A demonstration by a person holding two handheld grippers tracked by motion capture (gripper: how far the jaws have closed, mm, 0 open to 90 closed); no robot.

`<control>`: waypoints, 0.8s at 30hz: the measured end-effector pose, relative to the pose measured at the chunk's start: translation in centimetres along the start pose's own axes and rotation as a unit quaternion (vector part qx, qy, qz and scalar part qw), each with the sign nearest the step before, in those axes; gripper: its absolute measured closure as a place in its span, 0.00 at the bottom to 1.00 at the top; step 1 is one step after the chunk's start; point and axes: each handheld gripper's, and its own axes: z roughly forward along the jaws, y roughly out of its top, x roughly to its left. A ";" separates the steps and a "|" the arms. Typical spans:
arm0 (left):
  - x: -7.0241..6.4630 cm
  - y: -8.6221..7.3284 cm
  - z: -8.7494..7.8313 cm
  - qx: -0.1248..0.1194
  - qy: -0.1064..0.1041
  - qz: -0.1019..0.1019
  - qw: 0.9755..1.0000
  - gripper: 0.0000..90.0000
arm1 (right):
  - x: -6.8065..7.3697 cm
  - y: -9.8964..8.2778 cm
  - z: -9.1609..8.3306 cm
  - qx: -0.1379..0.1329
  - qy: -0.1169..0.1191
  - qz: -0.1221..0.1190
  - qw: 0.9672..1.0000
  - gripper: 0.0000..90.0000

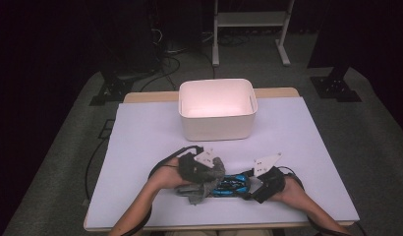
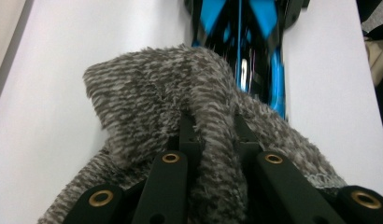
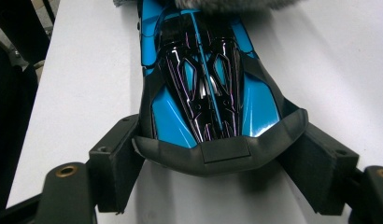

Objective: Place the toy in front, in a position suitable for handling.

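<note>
Toy car (image 1: 232,184), shiny blue and black, sits on the white table (image 1: 307,147) close to the near edge, lying crosswise between the two hands. Right gripper (image 3: 217,163) has its jaws spread wide around one end of the car, one jaw against each side of the black bumper, so it's clamped on the car. Left gripper (image 2: 216,140) has its jaws pinched tight on a fold of fuzzy grey cloth (image 2: 157,102), and that cloth is draped over the other end of the car; in the left gripper view the blue body pokes out just past the cloth's edge.

Room-wise: all of this is bunched up low on the table in the high view, near the person's side. Behind it there's a good open stretch of bare table, then a white bin (image 1: 217,109) sitting at the far edge, well apart from the car. Plenty of free surface to the left and right of the hands too. Cables from both grippers loop on the table right beside the wrists.
</note>
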 end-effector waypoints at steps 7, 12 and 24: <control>0.1 3.2 1.3 0.008 -0.014 0.024 1.000 0.88 | 0.0 0.0 0.0 -0.001 0.001 0.002 1.000 0.26; -0.3 5.3 2.4 0.013 -0.031 0.044 0.998 0.88 | 0.0 0.0 0.0 -0.002 0.001 0.002 1.000 0.26; -0.7 8.2 4.7 0.023 -0.048 0.062 0.997 0.88 | 0.0 -0.1 0.0 -0.003 0.000 0.001 1.000 0.26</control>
